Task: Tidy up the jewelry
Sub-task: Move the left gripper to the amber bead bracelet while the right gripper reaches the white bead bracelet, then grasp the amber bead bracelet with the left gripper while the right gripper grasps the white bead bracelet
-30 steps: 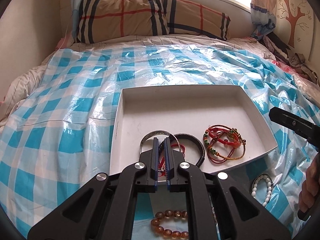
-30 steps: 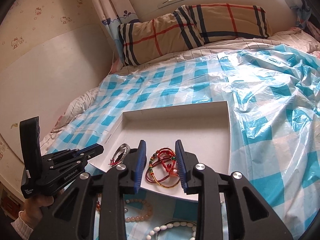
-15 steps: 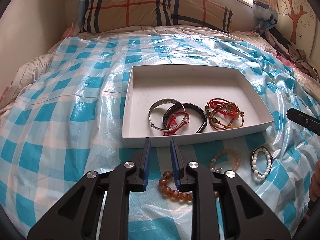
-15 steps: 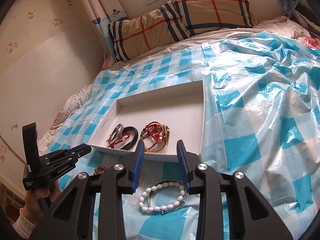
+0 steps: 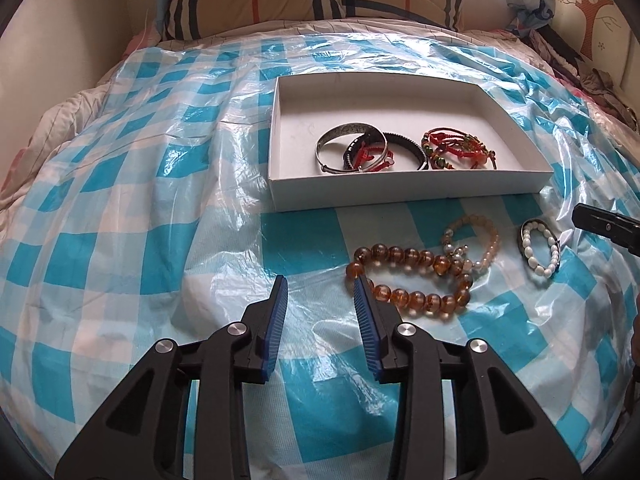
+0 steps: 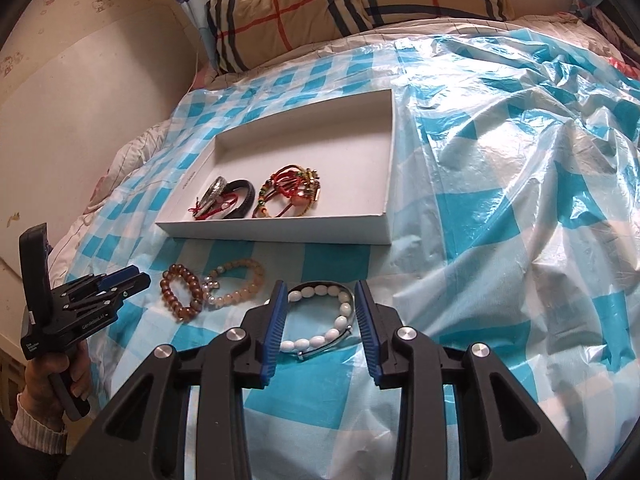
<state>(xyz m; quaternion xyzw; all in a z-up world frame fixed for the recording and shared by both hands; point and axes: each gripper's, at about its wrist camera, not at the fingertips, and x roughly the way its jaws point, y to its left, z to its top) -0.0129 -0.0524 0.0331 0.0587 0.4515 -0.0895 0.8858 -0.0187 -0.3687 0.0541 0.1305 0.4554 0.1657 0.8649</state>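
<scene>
Glossy round amber beads (image 5: pixel 412 280), crinkly plastic (image 5: pixel 160 208)

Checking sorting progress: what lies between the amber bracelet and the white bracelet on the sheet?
The peach bracelet lies between the amber bracelet and white bracelet, touching the amber one; the left wrist view shows it.

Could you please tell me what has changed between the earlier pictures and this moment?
The left hand-held gripper let go of the red string bracelet in the white box, pulled back and has just been opening; nothing is between its jaws. The right hand-held gripper drew back from the box to frame the white bead bracelet without gripping it. The box stayed put.
</scene>
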